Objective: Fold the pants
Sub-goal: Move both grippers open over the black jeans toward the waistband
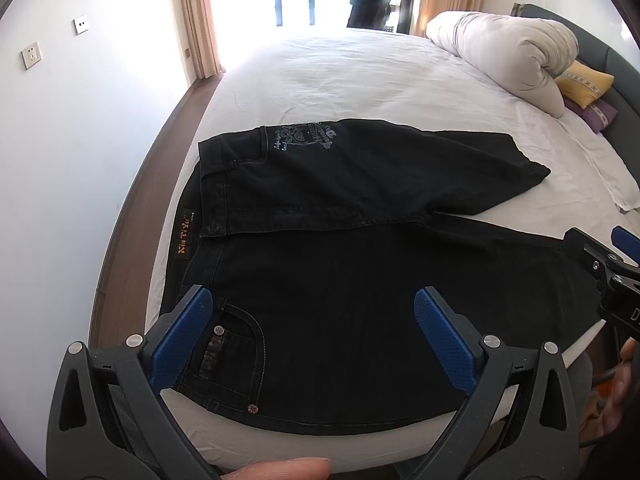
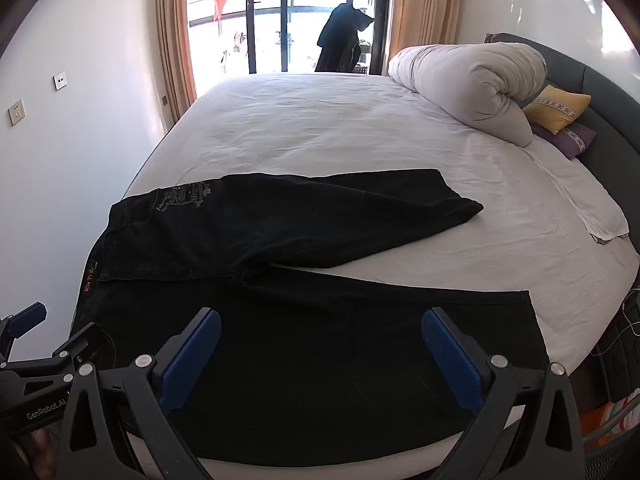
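Note:
Black jeans (image 1: 340, 280) lie spread on the white bed (image 1: 360, 76), waistband to the left, legs running right; they also show in the right wrist view (image 2: 300, 320). The far leg (image 2: 360, 208) lies at an angle, apart from the near leg (image 2: 440, 320). My left gripper (image 1: 314, 316) is open above the near front pocket and hip area, holding nothing. My right gripper (image 2: 320, 340) is open above the near leg, holding nothing. Each gripper shows at the edge of the other's view: the right one (image 1: 612, 264) and the left one (image 2: 44, 340).
A rolled white duvet (image 2: 472, 84) and yellow and purple cushions (image 2: 560, 116) lie at the bed's far right by the dark headboard. A folded white cloth (image 2: 592, 208) lies on the right. A white wall (image 1: 60, 160) runs along the left, balcony doors (image 2: 288, 20) behind.

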{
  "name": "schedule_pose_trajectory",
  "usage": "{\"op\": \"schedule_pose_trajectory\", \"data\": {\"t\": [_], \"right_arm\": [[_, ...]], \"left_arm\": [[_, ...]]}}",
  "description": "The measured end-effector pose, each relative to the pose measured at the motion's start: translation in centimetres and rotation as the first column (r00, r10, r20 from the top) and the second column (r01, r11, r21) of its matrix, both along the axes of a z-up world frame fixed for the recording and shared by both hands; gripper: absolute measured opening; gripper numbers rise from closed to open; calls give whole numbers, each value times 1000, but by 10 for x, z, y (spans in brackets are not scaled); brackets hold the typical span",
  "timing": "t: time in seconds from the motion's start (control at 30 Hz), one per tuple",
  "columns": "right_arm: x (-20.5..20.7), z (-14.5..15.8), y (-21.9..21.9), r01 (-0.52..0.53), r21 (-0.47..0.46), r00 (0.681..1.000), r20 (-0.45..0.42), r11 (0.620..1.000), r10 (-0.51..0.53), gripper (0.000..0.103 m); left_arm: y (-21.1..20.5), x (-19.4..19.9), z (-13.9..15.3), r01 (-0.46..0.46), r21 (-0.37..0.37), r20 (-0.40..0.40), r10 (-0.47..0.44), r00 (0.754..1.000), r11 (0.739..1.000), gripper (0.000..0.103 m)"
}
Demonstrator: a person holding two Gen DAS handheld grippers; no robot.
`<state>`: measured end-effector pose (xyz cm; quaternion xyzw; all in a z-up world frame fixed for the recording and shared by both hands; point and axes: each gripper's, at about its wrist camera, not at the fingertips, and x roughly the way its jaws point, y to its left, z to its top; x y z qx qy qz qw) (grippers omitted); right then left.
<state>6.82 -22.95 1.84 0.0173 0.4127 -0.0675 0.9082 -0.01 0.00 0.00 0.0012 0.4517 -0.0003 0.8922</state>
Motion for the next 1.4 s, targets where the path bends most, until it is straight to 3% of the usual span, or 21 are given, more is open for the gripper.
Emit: {"op": "schedule_pose_trajectory", "data": {"t": [0.93,1.1,1.23,1.4], "right_arm": [[4,-3,4,-10,-2,999,-34,1000,10,103],[11,-8,2,-17,1,998,-54,1000,17,103],[24,-15,-7,-62,33,996,-68,998,64,103],[66,-19,-25,-205,113,976,-52,972,212,103]], "left_arm": [[1,3,-7,-3,-11,-21,3,1000,1000,103],[-4,4,-16,4,30,3,-4,1000,1000,103],[5,21,-21,48,63,36,-50,998,997,103],[40,89,-25,142,-21,-2,-142,990,990,103]]}}
